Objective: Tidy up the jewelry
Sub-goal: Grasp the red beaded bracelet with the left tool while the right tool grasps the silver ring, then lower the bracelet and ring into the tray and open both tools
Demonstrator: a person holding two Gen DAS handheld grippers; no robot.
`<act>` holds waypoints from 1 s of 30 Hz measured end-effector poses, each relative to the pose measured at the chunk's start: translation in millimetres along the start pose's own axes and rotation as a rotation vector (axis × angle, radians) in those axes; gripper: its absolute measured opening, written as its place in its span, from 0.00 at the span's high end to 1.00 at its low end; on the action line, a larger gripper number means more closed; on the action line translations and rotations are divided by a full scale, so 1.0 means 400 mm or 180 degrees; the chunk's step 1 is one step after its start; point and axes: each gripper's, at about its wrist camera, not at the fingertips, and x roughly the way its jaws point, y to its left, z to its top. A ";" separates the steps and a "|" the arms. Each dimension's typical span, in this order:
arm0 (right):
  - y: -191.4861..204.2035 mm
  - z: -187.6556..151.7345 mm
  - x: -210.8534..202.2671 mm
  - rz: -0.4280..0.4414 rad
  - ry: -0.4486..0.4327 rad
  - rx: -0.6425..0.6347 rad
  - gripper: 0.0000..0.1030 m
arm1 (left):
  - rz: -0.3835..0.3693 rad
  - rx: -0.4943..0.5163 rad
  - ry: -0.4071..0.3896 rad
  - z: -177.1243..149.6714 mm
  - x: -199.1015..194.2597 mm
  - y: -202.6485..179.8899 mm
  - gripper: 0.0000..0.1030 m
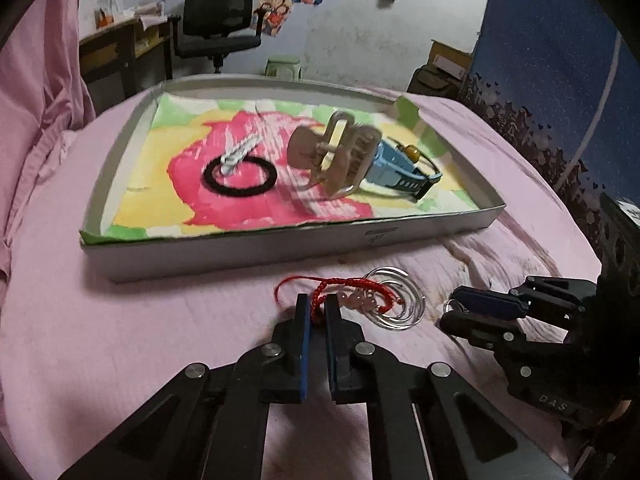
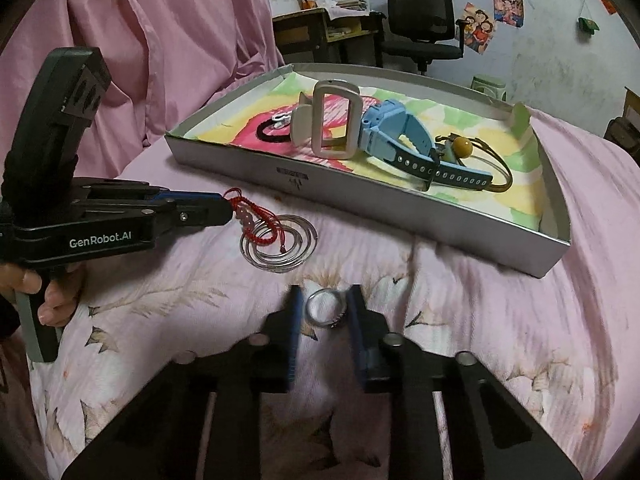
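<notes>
A shallow grey tray (image 1: 224, 258) (image 2: 360, 200) lies on the pink bed cover. It holds a black hair tie (image 1: 239, 174), a beige hair claw (image 1: 340, 152) (image 2: 334, 124), a blue watch (image 1: 400, 168) (image 2: 396, 140) and a brass bangle (image 2: 480, 160). In front of the tray a red braided bracelet (image 1: 352, 292) (image 2: 260, 224) lies over a silver spiral ring piece (image 1: 400, 304) (image 2: 280, 246). My left gripper (image 1: 316, 304) (image 2: 228, 212) is shut on the bracelet's cord. My right gripper (image 2: 324, 300) (image 1: 452, 306) is open around a silver ring (image 2: 326, 308) on the cover.
A pink curtain (image 2: 160, 40) hangs on the left. A desk (image 1: 120, 48) and a black office chair (image 1: 218, 16) stand behind the bed. A dark blue hanging (image 1: 560, 60) is on the right.
</notes>
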 end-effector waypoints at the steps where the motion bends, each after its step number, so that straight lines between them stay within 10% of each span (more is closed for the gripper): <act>1: 0.002 -0.001 -0.002 0.0003 -0.0007 -0.0004 0.82 | -0.0001 0.0027 -0.0061 -0.001 -0.012 -0.005 0.94; 18: -0.019 0.112 -0.118 -0.0174 -0.0856 -0.0078 0.82 | 0.0261 -0.0028 -0.0972 0.089 -0.152 0.006 0.94; 30: -0.034 0.186 -0.045 -0.0212 -0.0839 0.0010 0.82 | 0.0481 -0.0350 -0.0795 0.119 -0.073 0.068 0.94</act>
